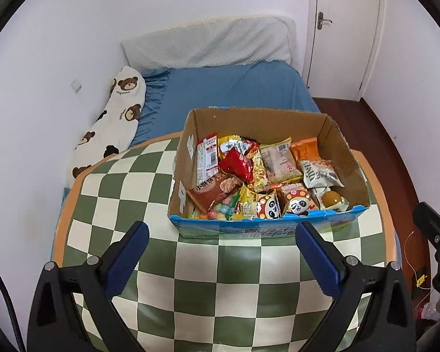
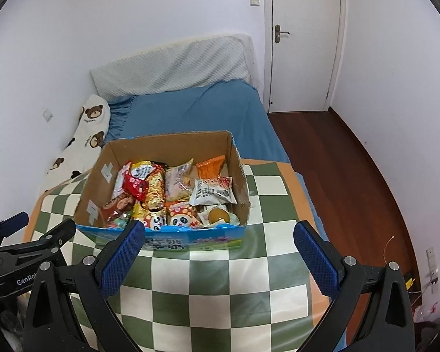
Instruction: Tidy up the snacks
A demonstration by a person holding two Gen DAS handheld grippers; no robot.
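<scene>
An open cardboard box (image 1: 341, 143) with a blue printed front stands on the checkered table (image 1: 220, 287). It holds several snack packets: a red packet (image 1: 239, 165), panda packets (image 1: 299, 205), a white packet (image 1: 322, 173), an orange packet (image 1: 305, 149). My left gripper (image 1: 223, 249) is open and empty, hovering just in front of the box. In the right wrist view the box (image 2: 239, 161) sits ahead and left, and my right gripper (image 2: 220, 249) is open and empty near its front right. The left gripper (image 2: 29, 237) shows at that view's left edge.
A bed with a blue sheet (image 1: 234, 88), a white pillow (image 1: 211, 44) and a bear-print cushion (image 1: 114, 123) lies behind the table. A white door (image 2: 305, 41) and dark wood floor (image 2: 352, 176) are to the right. The green-and-white table cover (image 2: 228, 287) reaches toward me.
</scene>
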